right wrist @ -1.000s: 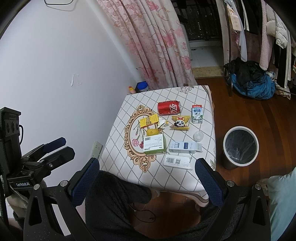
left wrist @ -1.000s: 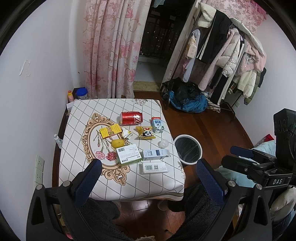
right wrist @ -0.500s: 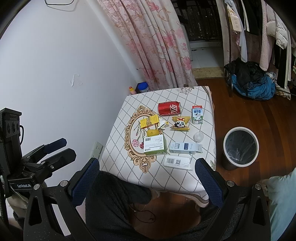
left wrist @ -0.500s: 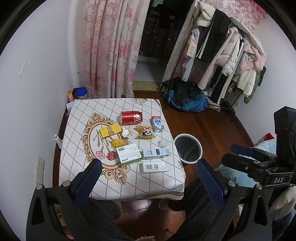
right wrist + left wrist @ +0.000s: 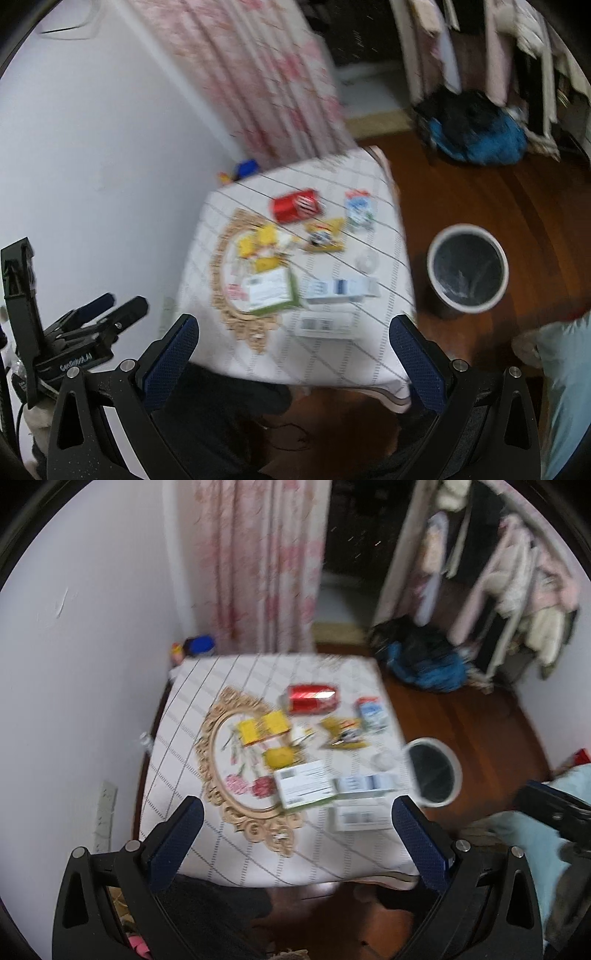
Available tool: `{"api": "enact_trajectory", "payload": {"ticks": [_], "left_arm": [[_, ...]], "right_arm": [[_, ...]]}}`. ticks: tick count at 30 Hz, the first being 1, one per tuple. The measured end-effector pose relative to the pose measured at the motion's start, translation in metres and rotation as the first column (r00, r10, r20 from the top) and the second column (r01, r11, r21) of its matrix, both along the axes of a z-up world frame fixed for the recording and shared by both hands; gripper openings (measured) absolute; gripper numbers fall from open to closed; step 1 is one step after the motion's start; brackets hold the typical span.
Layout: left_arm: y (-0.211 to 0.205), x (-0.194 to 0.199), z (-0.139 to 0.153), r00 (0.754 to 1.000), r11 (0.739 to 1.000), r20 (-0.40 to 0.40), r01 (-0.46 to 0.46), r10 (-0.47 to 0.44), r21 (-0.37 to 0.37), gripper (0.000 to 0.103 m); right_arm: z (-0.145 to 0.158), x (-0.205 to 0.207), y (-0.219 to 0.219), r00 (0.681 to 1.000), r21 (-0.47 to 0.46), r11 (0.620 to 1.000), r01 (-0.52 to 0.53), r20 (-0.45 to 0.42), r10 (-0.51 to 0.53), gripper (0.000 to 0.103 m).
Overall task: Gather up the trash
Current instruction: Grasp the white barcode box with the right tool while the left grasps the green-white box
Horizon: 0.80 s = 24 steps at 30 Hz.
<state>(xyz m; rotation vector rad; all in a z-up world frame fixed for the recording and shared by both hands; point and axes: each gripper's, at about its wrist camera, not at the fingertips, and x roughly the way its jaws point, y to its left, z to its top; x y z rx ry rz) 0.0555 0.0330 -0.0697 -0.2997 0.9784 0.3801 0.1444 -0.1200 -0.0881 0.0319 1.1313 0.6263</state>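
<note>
Trash lies on a small table (image 5: 192, 709) with a white checked cloth: a red can (image 5: 313, 698) (image 5: 296, 205), a milk carton (image 5: 371, 712) (image 5: 359, 211), a yellow panda wrapper (image 5: 343, 734), a yellow packet (image 5: 264, 726), a green-edged box (image 5: 304, 783) (image 5: 271, 291), a blue and white box (image 5: 364, 786) (image 5: 341, 287) and a flat white box (image 5: 364, 816) (image 5: 325, 325). A round bin (image 5: 436, 771) (image 5: 468, 268) stands on the floor right of the table. My left gripper (image 5: 295, 834) and right gripper (image 5: 293, 352) hang open above the near edge, holding nothing. Both views are blurred.
A pink flowered curtain (image 5: 258, 561) hangs behind the table. A clothes rack (image 5: 509, 576) and a blue and black bag (image 5: 424, 664) sit at the back right on the wooden floor (image 5: 480, 192). A white wall (image 5: 74, 646) runs along the left. A person's dark-clothed legs show below.
Both grippers have moved forward and down toward the table, which now looks larger and blurred. Nothing on the table has shifted; both grippers stay open.
</note>
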Motion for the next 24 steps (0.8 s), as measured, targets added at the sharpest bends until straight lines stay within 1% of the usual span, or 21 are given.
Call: {"api": "enact_trajectory", "payload": {"ticks": [2, 3, 5, 7, 8, 9, 11, 12, 14, 15, 17, 18, 20, 21, 23, 24], "left_arm": [[0.012, 0.013, -0.032, 0.998, 0.999, -0.06, -0.037, 0.037, -0.004, 0.103], [0.017, 0.017, -0.049, 0.994, 0.998, -0.091, -0.06, 0.06, 0.002, 0.103], [0.026, 0.021, -0.085, 0.983, 0.995, -0.152, -0.096, 0.099, 0.029, 0.103], [0.03, 0.02, -0.117, 0.967, 0.991, -0.219, -0.115, 0.127, 0.063, 0.103], [0.033, 0.02, -0.136, 0.957, 0.99, -0.257, -0.121, 0.135, 0.07, 0.103], [0.035, 0.018, -0.151, 0.947, 0.99, -0.29, -0.126, 0.141, 0.071, 0.103], [0.038, 0.017, -0.181, 0.927, 0.99, -0.346, -0.133, 0.143, 0.054, 0.103], [0.039, 0.015, -0.191, 0.921, 0.989, -0.362, -0.135, 0.145, 0.052, 0.103], [0.039, 0.013, -0.206, 0.91, 0.99, -0.389, -0.131, 0.141, 0.052, 0.103], [0.039, 0.013, -0.213, 0.909, 0.991, -0.394, -0.127, 0.137, 0.052, 0.103], [0.039, 0.013, -0.222, 0.908, 0.992, -0.398, -0.118, 0.128, 0.052, 0.103], [0.039, 0.013, -0.225, 0.909, 0.992, -0.398, -0.111, 0.123, 0.053, 0.103], [0.039, 0.012, -0.227, 0.913, 0.994, -0.395, -0.091, 0.105, 0.055, 0.103], [0.039, 0.011, -0.228, 0.916, 0.995, -0.389, -0.076, 0.094, 0.061, 0.103], [0.037, 0.01, -0.224, 0.925, 0.995, -0.374, -0.034, 0.067, 0.093, 0.103], [0.035, 0.01, -0.221, 0.929, 0.994, -0.368, -0.007, 0.047, 0.11, 0.103]], "right_arm": [[-0.035, 0.016, 0.005, 0.999, -0.067, 0.998, 0.018, -0.03, -0.02, 0.103], [-0.055, 0.023, 0.008, 0.999, -0.105, 0.994, 0.005, -0.042, -0.009, 0.103], [-0.099, 0.033, 0.026, 0.996, -0.206, 0.976, -0.066, -0.079, 0.05, 0.103], [-0.139, 0.037, 0.045, 0.984, -0.287, 0.944, -0.16, -0.128, 0.128, 0.103], [-0.162, 0.037, 0.059, 0.971, -0.329, 0.917, -0.226, -0.153, 0.184, 0.103], [-0.175, 0.037, 0.069, 0.962, -0.354, 0.897, -0.264, -0.162, 0.219, 0.103], [-0.204, 0.033, 0.092, 0.933, -0.431, 0.827, -0.36, -0.167, 0.318, 0.103], [-0.216, 0.032, 0.104, 0.917, -0.46, 0.793, -0.398, -0.172, 0.36, 0.103], [-0.237, 0.031, 0.126, 0.879, -0.52, 0.716, -0.467, -0.187, 0.438, 0.103], [-0.246, 0.031, 0.134, 0.864, -0.549, 0.678, -0.489, -0.195, 0.465, 0.103], [-0.261, 0.031, 0.147, 0.836, -0.584, 0.622, -0.523, -0.207, 0.508, 0.103], [-0.267, 0.032, 0.151, 0.825, -0.587, 0.606, -0.537, -0.218, 0.521, 0.102], [-0.276, 0.032, 0.156, 0.815, -0.583, 0.593, -0.555, -0.241, 0.527, 0.094], [-0.276, 0.033, 0.156, 0.815, -0.563, 0.609, -0.559, -0.236, 0.53, 0.092], [-0.276, 0.038, 0.154, 0.819, -0.511, 0.646, -0.567, -0.268, 0.507, 0.074], [-0.274, 0.04, 0.149, 0.837, -0.51, 0.668, -0.541, -0.257, 0.483, 0.071]]}}
